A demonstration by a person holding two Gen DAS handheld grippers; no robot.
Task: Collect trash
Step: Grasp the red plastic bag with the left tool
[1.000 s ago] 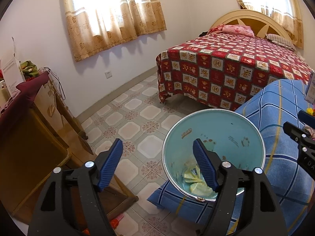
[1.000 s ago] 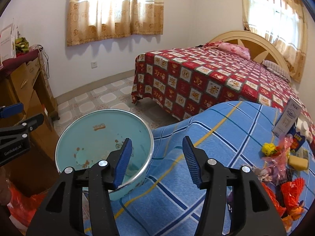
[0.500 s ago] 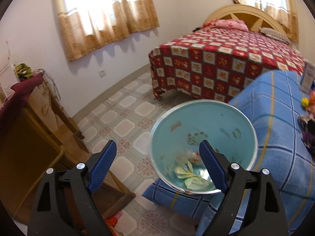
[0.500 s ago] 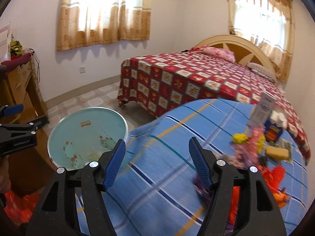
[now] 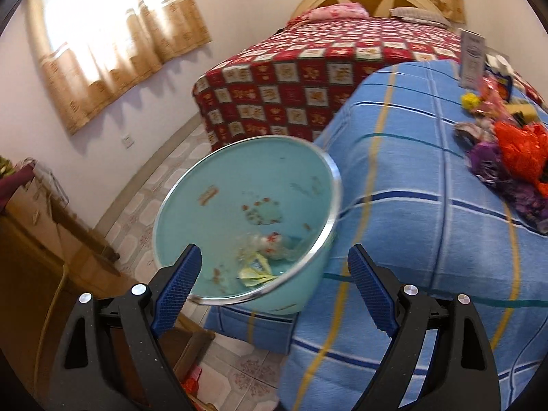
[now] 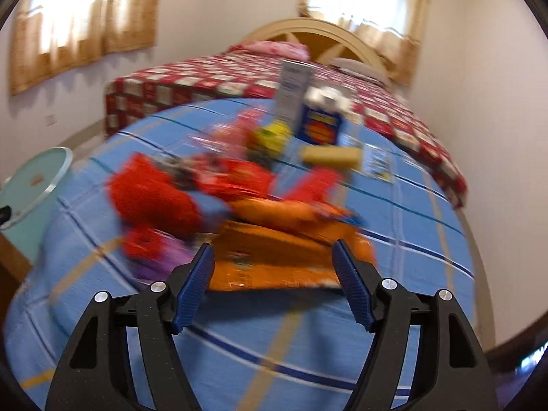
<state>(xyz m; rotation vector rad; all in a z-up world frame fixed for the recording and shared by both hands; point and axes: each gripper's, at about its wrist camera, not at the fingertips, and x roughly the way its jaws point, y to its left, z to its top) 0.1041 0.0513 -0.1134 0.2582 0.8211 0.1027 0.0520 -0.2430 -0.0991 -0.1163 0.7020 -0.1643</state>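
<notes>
A light blue trash bin [image 5: 239, 185] with a metal rim stands beside the blue checked bed [image 5: 404, 205]; crumpled wrappers [image 5: 260, 260] lie at its bottom. My left gripper [image 5: 274, 284] is open and empty, just in front of the bin's near rim. A heap of trash lies on the blue bed: red bags [image 6: 154, 198], an orange packet [image 6: 274, 257], a yellow ball [image 6: 270, 133], a sponge [image 6: 330, 156] and boxes [image 6: 320, 125]. My right gripper [image 6: 272, 282] is open and empty, its fingers at either side of the orange packet's near edge. The bin shows at the left in the right wrist view [image 6: 30, 181].
A second bed with a red patterned cover [image 5: 308, 78] stands behind. A wooden desk [image 5: 41, 239] is at the left over a tiled floor [image 5: 147, 202]. Curtained windows [image 5: 113, 44] line the far wall. The right wrist view is motion-blurred.
My right gripper swung right from the bin to the trash heap on the blue bed. My left gripper shifted right and closer to the bin. Both stayed open.
</notes>
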